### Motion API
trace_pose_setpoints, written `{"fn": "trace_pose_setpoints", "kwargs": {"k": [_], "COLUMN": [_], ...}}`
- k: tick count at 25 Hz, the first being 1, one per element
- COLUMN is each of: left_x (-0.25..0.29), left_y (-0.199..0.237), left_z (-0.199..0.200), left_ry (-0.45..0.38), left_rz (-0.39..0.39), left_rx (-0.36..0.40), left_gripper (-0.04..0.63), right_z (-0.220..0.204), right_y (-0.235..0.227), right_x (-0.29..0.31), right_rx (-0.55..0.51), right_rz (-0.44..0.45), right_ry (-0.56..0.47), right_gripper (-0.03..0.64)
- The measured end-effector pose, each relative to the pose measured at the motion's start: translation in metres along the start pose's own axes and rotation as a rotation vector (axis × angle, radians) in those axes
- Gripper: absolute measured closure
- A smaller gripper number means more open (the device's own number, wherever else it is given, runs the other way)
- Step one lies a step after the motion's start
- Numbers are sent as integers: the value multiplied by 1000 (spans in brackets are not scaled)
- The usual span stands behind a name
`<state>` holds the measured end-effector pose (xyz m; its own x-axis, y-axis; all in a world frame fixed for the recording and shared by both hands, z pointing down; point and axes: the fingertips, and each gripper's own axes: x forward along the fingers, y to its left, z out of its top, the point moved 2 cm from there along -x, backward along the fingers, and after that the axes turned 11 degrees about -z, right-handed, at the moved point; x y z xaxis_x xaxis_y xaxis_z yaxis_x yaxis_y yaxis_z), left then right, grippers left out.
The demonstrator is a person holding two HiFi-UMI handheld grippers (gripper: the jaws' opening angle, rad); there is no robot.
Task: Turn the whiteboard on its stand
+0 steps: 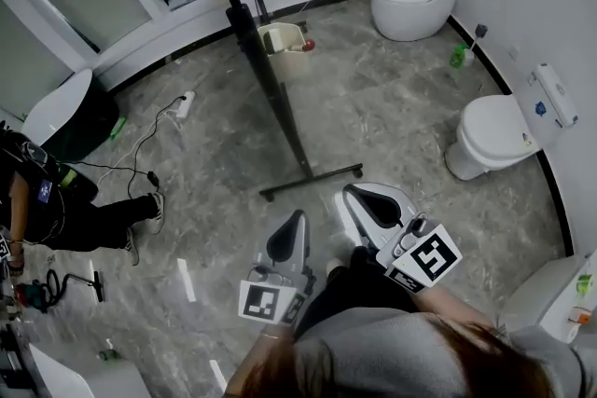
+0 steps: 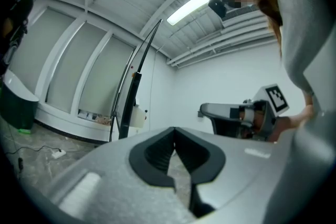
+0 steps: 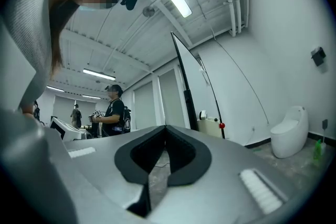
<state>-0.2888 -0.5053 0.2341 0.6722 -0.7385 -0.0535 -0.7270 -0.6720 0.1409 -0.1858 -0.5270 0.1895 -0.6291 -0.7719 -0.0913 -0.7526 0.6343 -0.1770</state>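
The whiteboard [image 1: 270, 79] stands on its stand near the middle of the grey marble floor [image 1: 392, 98]. From the head view it shows edge-on as a thin dark strip, running from the far wall side down to a black crossbar foot [image 1: 312, 181] that rests on the floor. In the left gripper view the board [image 2: 137, 78] rises left of centre, and in the right gripper view [image 3: 184, 76] it rises just right of centre.

Both grippers are held on the near side of the foot, apart from the stand. The left gripper [image 1: 298, 217] has its fingers pressed together at the tips, with nothing between them [image 2: 174, 129]. The right gripper [image 1: 353, 196] is beside it, likewise closed and empty [image 3: 165, 127].

Just behind the board, toward the far edge of the floor, stands a beige bin [image 1: 284, 47]. A white egg-shaped toilet [image 1: 410, 0] sits in the far right corner, a green bottle [image 1: 458, 57] is near it, and a second toilet [image 1: 494, 133] stands along the right edge. At the left edge a person [image 1: 79, 214] sits on the floor, near a white power strip [image 1: 184, 103].
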Motion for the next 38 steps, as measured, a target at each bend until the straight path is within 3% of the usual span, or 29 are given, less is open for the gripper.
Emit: {"fn": "trace_pose_setpoints", "kwargs": {"k": [8, 15, 20, 28, 32, 38], "left_x": [17, 11, 5, -8, -18, -34], "left_y": [17, 26, 34, 46, 47, 44], "left_z": [-4, -34, -54, -95, -112, -122], "left_ry": [-19, 11, 31, 112, 136, 125], "left_rz": [57, 96, 141, 226, 277, 313], "left_rx": [-47, -198, -261, -300, -316, -359], "left_gripper": [594, 594, 594, 594, 594, 594], "right_z": [-6, -39, -75, -121, -164, -235], "right_y": [-29, -38, -56, -85, -89, -91], "right_x": [33, 77, 116, 192, 230, 286], "right_rx": [-20, -55, -90, -74, -152, -256], "right_rz": [20, 126, 177, 211, 284, 384], "right_ry": [46, 88, 145, 187, 258, 346], "right_gripper": [612, 612, 588, 413, 332, 280]}}
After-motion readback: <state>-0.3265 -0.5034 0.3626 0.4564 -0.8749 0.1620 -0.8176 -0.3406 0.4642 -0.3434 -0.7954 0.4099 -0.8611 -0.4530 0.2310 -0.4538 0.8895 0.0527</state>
